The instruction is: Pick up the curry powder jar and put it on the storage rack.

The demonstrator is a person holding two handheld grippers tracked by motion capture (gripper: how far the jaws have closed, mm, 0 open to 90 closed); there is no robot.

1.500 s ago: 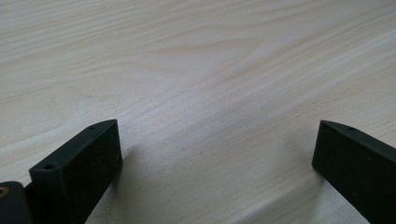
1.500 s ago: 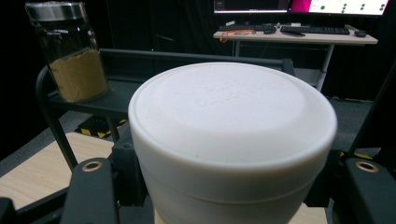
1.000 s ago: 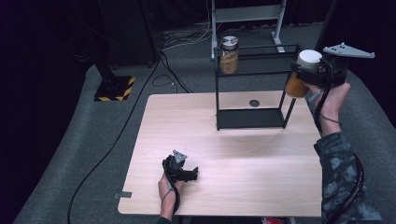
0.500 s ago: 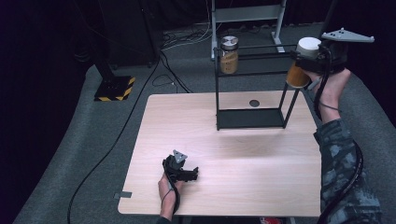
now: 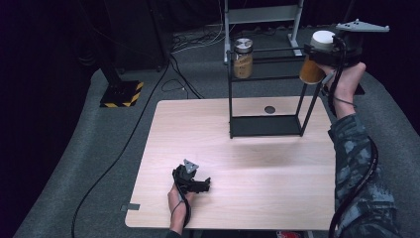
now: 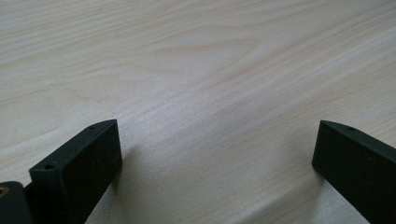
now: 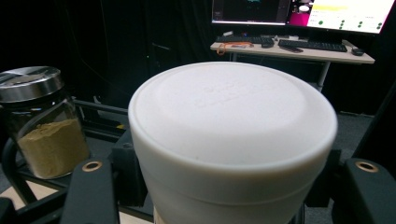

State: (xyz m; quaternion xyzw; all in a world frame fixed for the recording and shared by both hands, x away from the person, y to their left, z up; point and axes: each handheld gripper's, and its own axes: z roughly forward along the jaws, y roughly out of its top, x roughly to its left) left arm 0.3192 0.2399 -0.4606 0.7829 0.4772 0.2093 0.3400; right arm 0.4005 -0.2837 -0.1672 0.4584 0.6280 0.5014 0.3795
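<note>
Upper right of high view: right tongs [image 5: 317,62] clamp the white-lidded amber jar [image 5: 314,59] w/ contents, likely heavy, slippery; grip body below lid. Left tongs [image 5: 194,179] gape empty, lower centre, on pale wood desk [image 5: 257,168].

Tabletop [image 6: 210,70]: pale matt wood w/ grain. Jar [image 7: 44,126]: clear glass, shiny metal lid. White lid [image 7: 233,121]: matt plastic.

Left gripper [image 5: 192,179] low, fingers apart; right gripper [image 5: 331,49] raised, clamped.
</note>
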